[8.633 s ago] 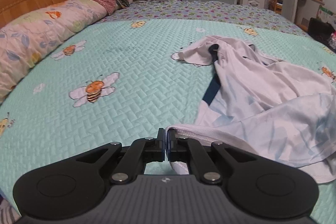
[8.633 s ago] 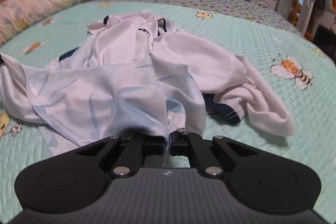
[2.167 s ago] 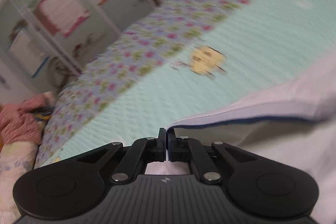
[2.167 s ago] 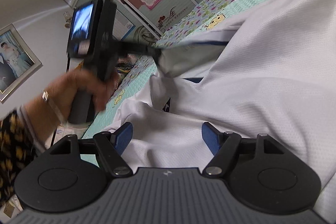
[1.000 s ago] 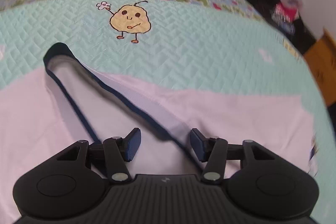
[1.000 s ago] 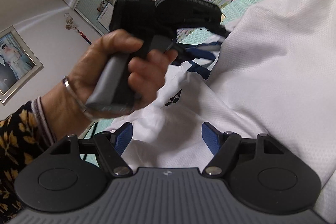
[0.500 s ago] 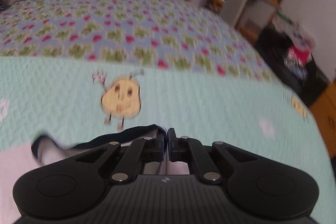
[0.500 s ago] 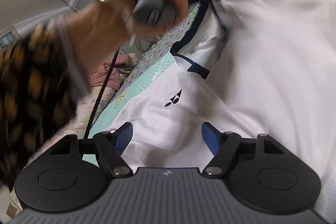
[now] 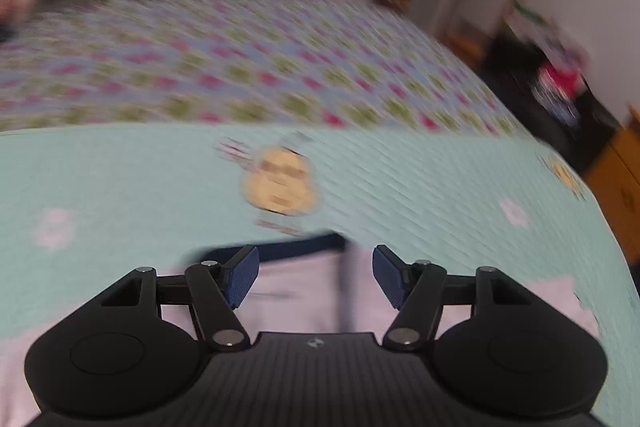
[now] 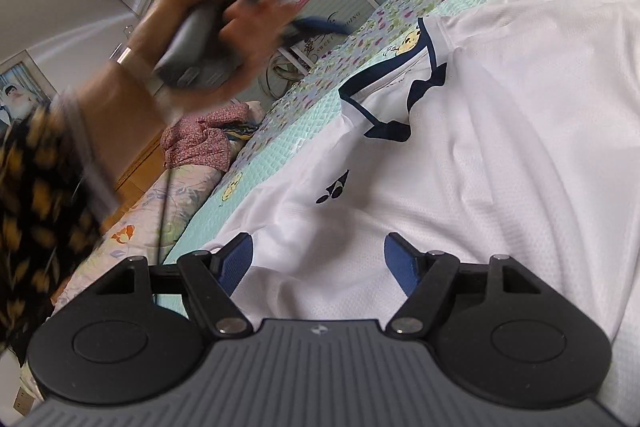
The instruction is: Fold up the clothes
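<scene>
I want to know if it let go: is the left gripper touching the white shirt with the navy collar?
Apart. In the right wrist view the left gripper hangs in the air above the white shirt with the navy collar, jaws opening, nothing between them.

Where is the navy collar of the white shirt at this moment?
In the right wrist view the collar lies upper centre, at the shirt's far edge, beside the green quilt and above the small dark logo.

item: white mesh-knit sports shirt w/ navy collar trim (image 10: 460, 187)
state: spread out, front up, some soft wrinkles
logo: small navy mark on chest (image 10: 334, 191)
collar: navy V-neck (image 10: 394, 99), lying flat
where: on mint quilted bedspread (image 9: 400, 187), collar edge blurred in left wrist view
</scene>
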A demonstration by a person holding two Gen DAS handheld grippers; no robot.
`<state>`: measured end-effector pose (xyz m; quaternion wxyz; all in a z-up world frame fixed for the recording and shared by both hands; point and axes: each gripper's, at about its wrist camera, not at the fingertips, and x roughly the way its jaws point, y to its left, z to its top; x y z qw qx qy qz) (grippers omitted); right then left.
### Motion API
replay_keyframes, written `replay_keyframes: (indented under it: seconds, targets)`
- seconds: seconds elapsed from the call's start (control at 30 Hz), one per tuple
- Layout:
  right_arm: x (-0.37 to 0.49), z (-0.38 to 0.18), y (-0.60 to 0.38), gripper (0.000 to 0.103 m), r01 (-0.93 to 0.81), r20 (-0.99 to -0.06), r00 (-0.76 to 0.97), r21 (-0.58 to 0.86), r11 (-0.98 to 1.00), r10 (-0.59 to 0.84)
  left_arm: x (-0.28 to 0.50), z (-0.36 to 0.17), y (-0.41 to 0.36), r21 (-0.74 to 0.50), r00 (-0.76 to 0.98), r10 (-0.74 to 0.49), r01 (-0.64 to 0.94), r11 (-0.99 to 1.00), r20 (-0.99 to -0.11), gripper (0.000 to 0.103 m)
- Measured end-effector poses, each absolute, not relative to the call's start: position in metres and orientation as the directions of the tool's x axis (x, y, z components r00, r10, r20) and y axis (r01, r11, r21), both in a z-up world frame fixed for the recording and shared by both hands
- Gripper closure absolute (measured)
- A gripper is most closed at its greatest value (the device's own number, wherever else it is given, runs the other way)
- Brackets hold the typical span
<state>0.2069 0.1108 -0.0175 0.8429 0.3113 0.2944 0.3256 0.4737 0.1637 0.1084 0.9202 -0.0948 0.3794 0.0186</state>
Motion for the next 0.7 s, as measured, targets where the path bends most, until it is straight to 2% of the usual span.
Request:
replay_keyframes:
  seconds: [0.1,0.2,0.33,0.53,0.63,0.7]
  targets:
    - [0.208,-0.017,0.111,0.029,-0.366,-0.296,0.615,0.714,0.597,0.730,0.446,0.107,0.215,-0.091,0.711,0.127,-0.260,0.961,-0.691,0.037]
    - [0.210,-0.015,0.114,0.029,-0.366,-0.300,0.617,0.709,0.602,0.728,0.424,0.090,0.267,0.034,0.630,0.303,-0.402,0.915,-0.715,0.037]
    - [0.209,-0.016,0.115,0.029,-0.367,-0.301,0.618,0.706,0.605,0.726,0.402,0.065,0.307,0.058,0.569,0.312,-0.419,0.906,-0.761,0.037]
    - [0.208,-0.017,0.113,0.029,-0.368,-0.300,0.617,0.707,0.604,0.727,0.393,0.050,0.324,0.033,0.605,0.293,-0.403,0.915,-0.740,0.037]
    - [0.207,-0.016,0.113,0.029,-0.369,-0.298,0.617,0.708,0.603,0.728,0.398,0.048,0.324,0.100,0.615,0.356,-0.410,0.907,-0.704,0.037]
    - [0.206,-0.016,0.112,0.029,-0.370,-0.298,0.616,0.708,0.602,0.729,0.402,0.043,0.331,0.110,0.592,0.359,-0.415,0.903,-0.721,0.037]
